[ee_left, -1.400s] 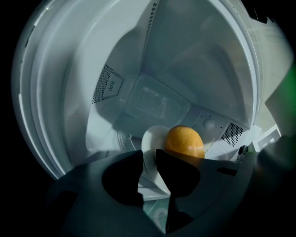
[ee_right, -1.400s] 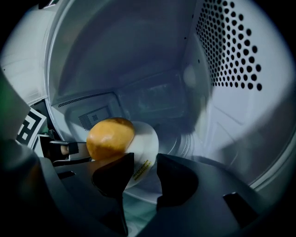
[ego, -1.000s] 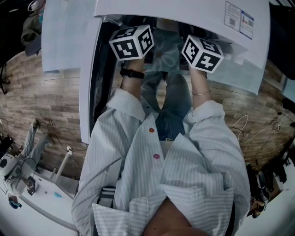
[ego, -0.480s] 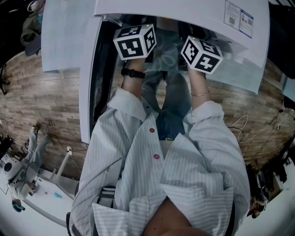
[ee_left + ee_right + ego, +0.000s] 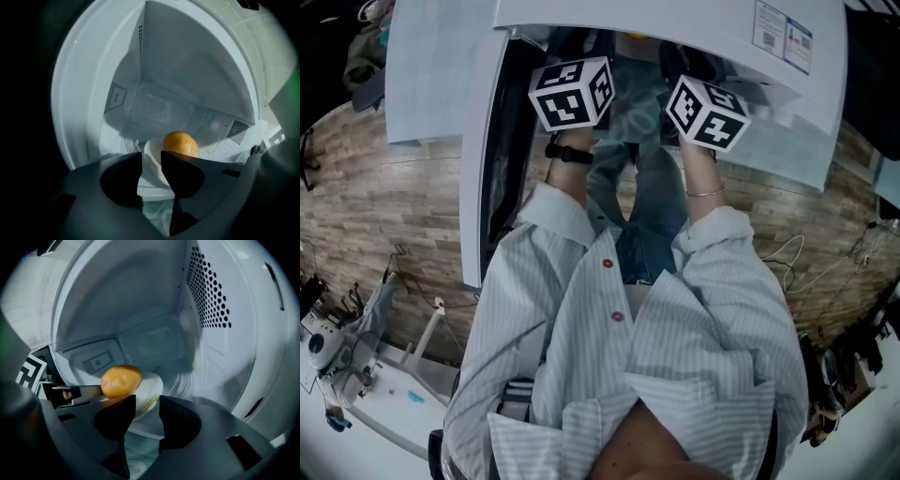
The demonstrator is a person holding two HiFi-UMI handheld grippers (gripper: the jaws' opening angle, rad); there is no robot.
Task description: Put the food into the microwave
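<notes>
Inside the microwave (image 5: 197, 70), the left gripper (image 5: 151, 158) has its jaws spread. They have just been opening, and the rim of the white plate (image 5: 151, 176) stands between them. From the other side of the microwave's cavity the right gripper (image 5: 147, 403) reaches in and pinches the same plate's rim, which fills the gap from jaw to jaw.

On the plate, toward the microwave's back wall, lies the food (image 5: 181, 144), a rounded orange-yellow lump. Beneath the plate the greenish glass turntable (image 5: 140, 446) shows on the microwave's floor; whether the plate rests on it I cannot tell. Perforated vents (image 5: 211, 291) dot the microwave's side wall beside the right gripper.

Outside the microwave's mouth, the head view shows both grippers pushed into the opening. The person's striped sleeves (image 5: 553, 216) sit just behind them, and a wood-patterned floor (image 5: 394, 206) lies below the microwave.
</notes>
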